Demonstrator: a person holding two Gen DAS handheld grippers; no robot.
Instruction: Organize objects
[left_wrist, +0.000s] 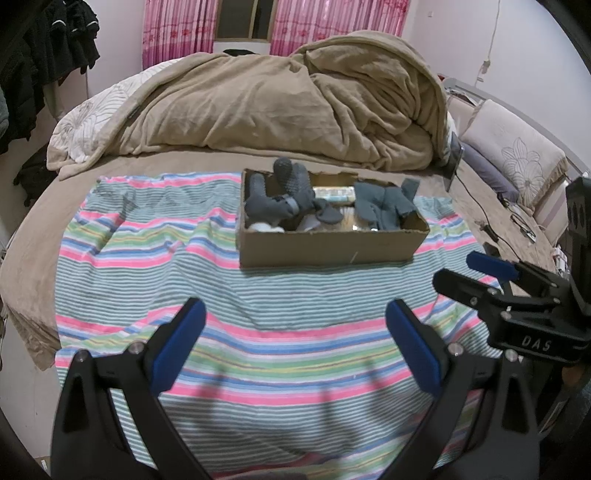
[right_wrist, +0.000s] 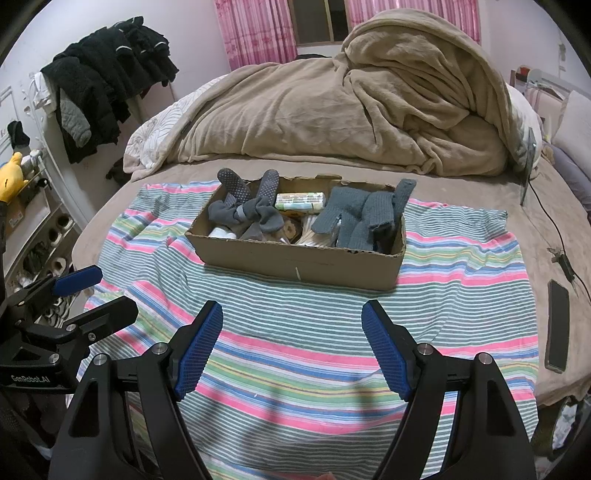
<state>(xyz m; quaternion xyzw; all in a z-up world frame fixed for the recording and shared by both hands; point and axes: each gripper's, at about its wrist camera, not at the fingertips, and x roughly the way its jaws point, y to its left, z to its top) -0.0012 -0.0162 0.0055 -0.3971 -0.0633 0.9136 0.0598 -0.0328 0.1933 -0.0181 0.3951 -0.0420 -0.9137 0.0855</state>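
A brown cardboard box (left_wrist: 332, 247) (right_wrist: 295, 264) stands on a striped cloth (left_wrist: 184, 240) (right_wrist: 461, 280) spread on the bed. It holds grey dotted socks (left_wrist: 291, 181) (right_wrist: 243, 210) on its left, grey knit gloves (left_wrist: 384, 206) (right_wrist: 358, 214) on its right, and a printed roll (left_wrist: 334, 194) (right_wrist: 301, 201) at the back. My left gripper (left_wrist: 295, 325) is open and empty over the cloth, in front of the box; it also shows in the right wrist view (right_wrist: 92, 291). My right gripper (right_wrist: 291, 325) is open and empty; it also shows in the left wrist view (left_wrist: 465, 273).
A heaped tan blanket (left_wrist: 295, 99) (right_wrist: 369, 110) lies behind the box. Pillows (left_wrist: 517, 151) and cables (left_wrist: 480, 206) are at the right. A phone (right_wrist: 557, 325) lies on the bed's right edge. Dark clothes (right_wrist: 103, 81) hang at the left.
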